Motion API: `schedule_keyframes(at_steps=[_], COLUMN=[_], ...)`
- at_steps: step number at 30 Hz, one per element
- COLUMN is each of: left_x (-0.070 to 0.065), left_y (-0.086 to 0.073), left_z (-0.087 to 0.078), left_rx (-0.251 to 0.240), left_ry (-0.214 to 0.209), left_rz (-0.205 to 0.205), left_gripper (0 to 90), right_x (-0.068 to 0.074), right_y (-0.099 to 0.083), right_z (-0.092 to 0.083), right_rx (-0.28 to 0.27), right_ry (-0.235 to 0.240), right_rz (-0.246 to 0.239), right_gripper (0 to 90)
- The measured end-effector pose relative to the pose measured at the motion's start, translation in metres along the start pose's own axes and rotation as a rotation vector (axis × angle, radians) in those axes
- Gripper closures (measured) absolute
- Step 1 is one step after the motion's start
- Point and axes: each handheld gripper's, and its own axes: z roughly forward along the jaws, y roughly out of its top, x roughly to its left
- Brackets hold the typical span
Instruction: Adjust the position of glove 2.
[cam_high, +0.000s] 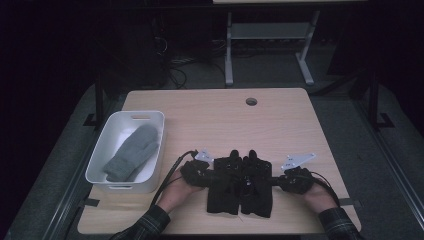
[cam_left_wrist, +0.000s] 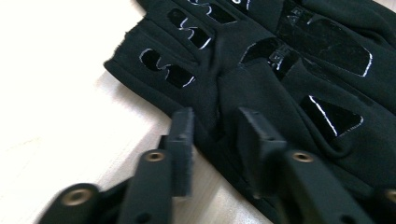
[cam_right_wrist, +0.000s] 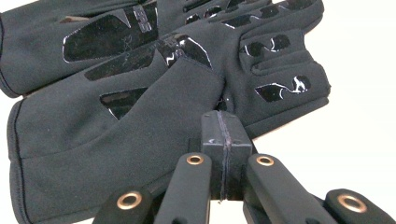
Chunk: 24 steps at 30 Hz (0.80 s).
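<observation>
**Black gloves paired at the front edge, not yet lifted**

Your pair of black gloves (cam_high: 240, 186) lies flat, side by side and touching, on the surface (cam_high: 280, 125) near your edge, palms with glossy grip patches up. Your left hand-held gripper (cam_high: 200, 172) sits at the pair's left edge, jaws spread partway, with a fold of the glove between the pads but no clear pinch yet. Your right hand-held gripper (cam_high: 282, 181) rests at the right edge with its pads pressed together; whether any fabric is caught in them you cannot tell.

Judging by the scene, one item is done: a grey mitten (cam_high: 132, 152) already lies in the white bin (cam_high: 150, 182) to your left. The black pair is left to grip and carry. Nothing stands between the gloves and the bin; only the left cable (cam_high: 170, 175) trails near it.
</observation>
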Motion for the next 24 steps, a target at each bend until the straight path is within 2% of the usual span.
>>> schedule_keyframes(at_steps=[1, 3, 5, 10, 11, 12, 13, 15, 20, 24], left_x=[-0.001, 0.000, 0.000, 0.003, 0.002, 0.003, 0.002, 0.003, 0.005, 0.004], left_y=[0.000, 0.000, 0.001, 0.001, 0.002, 0.002, 0.003, 0.004, 0.006, 0.012], left_z=[0.001, 0.000, -0.002, -0.006, -0.008, -0.010, -0.011, -0.014, -0.021, -0.027], left_rx=[-0.008, -0.002, -0.022, -0.030, -0.053, -0.052, -0.072, -0.096, -0.146, -0.183], left_ry=[-0.010, -0.016, -0.014, -0.025, -0.036, -0.040, -0.044, -0.055, -0.093, -0.115], left_rz=[-0.010, -0.001, -0.019, -0.033, -0.056, -0.049, -0.070, -0.080, -0.101, -0.094], left_gripper=[71.2, 78.5, 84.2, 85.3, 85.4, 85.7, 85.8, 86.0, 86.2, 86.3], right_x=[0.000, -0.001, -0.001, -0.004, -0.004, -0.004, -0.003, -0.002, -0.001, 0.000], right_y=[0.000, 0.000, 0.000, -0.003, -0.003, -0.003, -0.003, -0.002, -0.001, 0.000], right_z=[0.000, 0.000, -0.002, -0.004, -0.003, -0.002, -0.002, -0.001, 0.001, 0.004], right_rx=[0.002, 0.002, -0.001, 0.018, 0.023, 0.023, 0.025, 0.034, 0.032, 0.031], right_ry=[0.000, -0.001, -0.005, -0.020, -0.017, -0.013, -0.011, -0.008, 0.000, 0.006], right_rz=[0.002, -0.002, 0.003, -0.004, -0.004, -0.004, -0.005, -0.005, -0.010, -0.015], right_gripper=[89.9, 89.9, 90.0, 90.0, 90.0, 90.0, 90.0, 90.0, 89.9, 90.0])
